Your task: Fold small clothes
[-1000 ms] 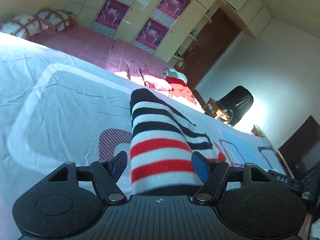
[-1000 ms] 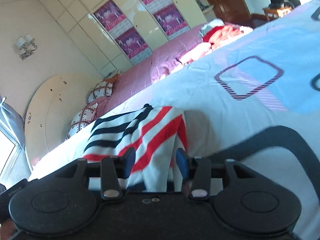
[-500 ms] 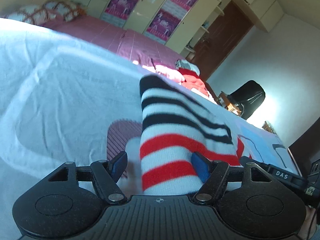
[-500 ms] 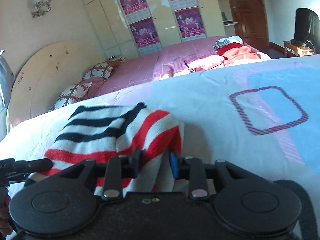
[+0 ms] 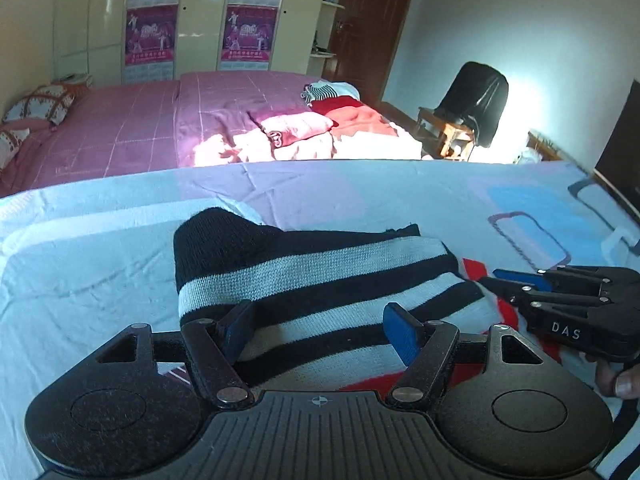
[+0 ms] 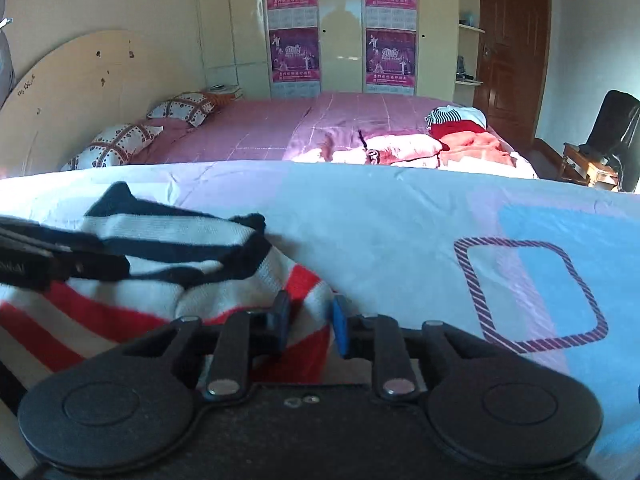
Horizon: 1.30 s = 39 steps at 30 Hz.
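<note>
Now the black, white and red striped knitted garment (image 5: 320, 292) lies on the pale blue patterned bedsheet (image 5: 80, 280), its black-striped part doubled over the red-striped part. Seemingly the fold has just been laid down. The left gripper (image 5: 320, 330) has its fingers spread wide, with the knit lying between them but not squeezed. The right gripper (image 6: 308, 322) has its fingers drawn close, pinching a red-and-white edge of the garment near its right side. By my reading, the step in hand is setting the fold flat; the next move calls for the right fingers to let go, then a fresh grip on one end for another fold, keeping the layers aligned so they do not slide.
</note>
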Each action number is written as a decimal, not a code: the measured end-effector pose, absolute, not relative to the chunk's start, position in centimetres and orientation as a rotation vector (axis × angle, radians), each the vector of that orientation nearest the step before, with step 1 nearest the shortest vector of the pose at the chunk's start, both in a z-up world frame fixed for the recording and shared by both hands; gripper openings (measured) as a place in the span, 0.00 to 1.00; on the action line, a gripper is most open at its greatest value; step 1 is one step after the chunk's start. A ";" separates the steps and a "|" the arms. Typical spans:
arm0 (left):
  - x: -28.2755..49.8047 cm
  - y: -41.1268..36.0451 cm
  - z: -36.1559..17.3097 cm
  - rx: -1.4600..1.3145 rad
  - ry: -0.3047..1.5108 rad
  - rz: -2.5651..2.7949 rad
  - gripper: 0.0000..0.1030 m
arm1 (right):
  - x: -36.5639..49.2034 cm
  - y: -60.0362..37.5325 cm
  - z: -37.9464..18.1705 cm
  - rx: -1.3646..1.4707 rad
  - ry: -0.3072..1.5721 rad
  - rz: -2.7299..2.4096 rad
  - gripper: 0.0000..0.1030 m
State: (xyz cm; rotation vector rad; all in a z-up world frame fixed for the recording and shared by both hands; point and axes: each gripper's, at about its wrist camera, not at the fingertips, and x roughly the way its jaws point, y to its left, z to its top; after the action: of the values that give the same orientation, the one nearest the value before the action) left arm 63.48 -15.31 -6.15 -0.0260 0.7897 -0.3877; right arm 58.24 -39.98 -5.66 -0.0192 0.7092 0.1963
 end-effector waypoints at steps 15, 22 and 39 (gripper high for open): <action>56.2 -14.1 -3.0 0.057 0.727 -0.363 0.68 | 51.7 -39.4 -1.1 0.109 0.645 0.268 0.26; 54.4 -13.7 -2.5 0.053 0.727 -0.340 0.68 | 49.9 -38.8 -0.9 0.092 0.652 0.260 0.48; 50.4 -6.0 -5.5 -0.461 0.831 -0.387 0.75 | 48.0 -49.7 -5.4 0.753 0.824 0.372 0.59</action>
State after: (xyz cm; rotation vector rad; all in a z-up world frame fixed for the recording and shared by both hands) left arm 50.43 -5.96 -5.51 -0.4611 0.8308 -0.3869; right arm 48.04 -49.70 -5.37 0.7528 0.8236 0.3724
